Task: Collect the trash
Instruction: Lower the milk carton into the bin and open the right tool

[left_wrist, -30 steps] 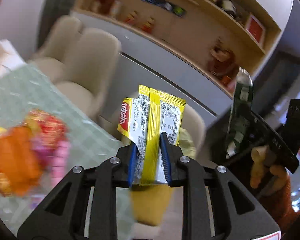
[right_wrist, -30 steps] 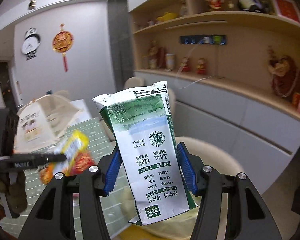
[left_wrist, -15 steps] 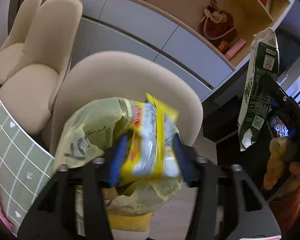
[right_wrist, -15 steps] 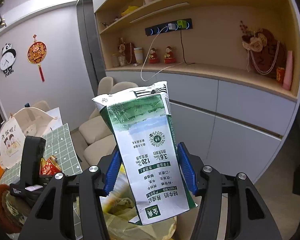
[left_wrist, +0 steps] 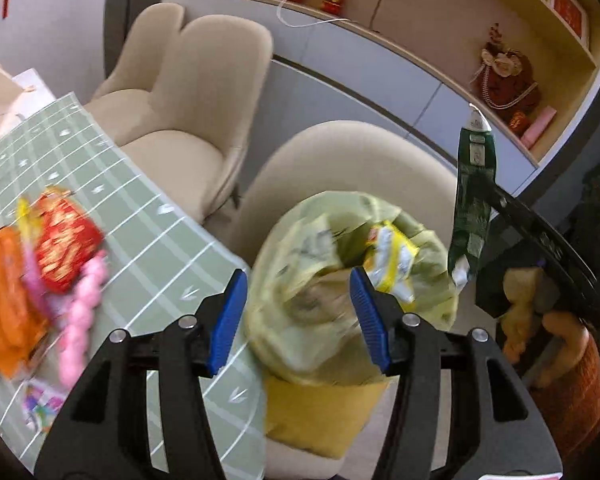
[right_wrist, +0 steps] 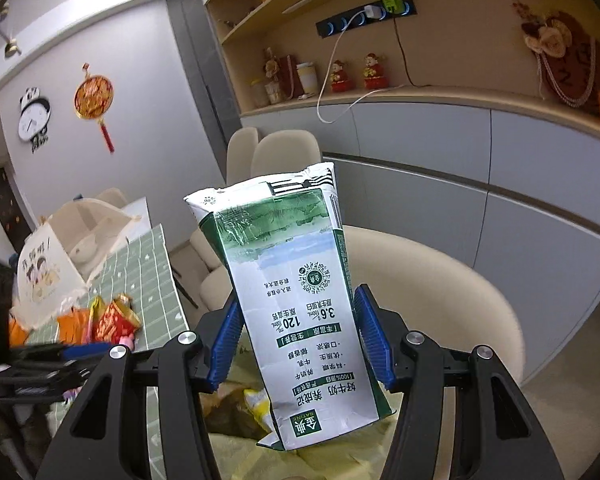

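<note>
Wrapper (left_wrist: 392,258) is dropped in bag (left_wrist: 300,332); left gripper (left_wrist: 298,316) is opened, empty. Carton (right_wrist: 300,300) is clamped by right gripper (right_wrist: 298,340), next.

The left wrist camera sits just behind its own two blue-padded fingers (left_wrist: 224,320) and looks steeply down, close above a yellow-green plastic trash bag (left_wrist: 300,320) beside the green grid-pattern tablecloth (left_wrist: 148,240). The right wrist camera looks less steeply, toward the wall of wooden shelves (right_wrist: 420,92). Both views share the bag (right_wrist: 236,452), the round beige chair (left_wrist: 360,160) (right_wrist: 460,300) and the tablecloth (right_wrist: 152,272).
</note>
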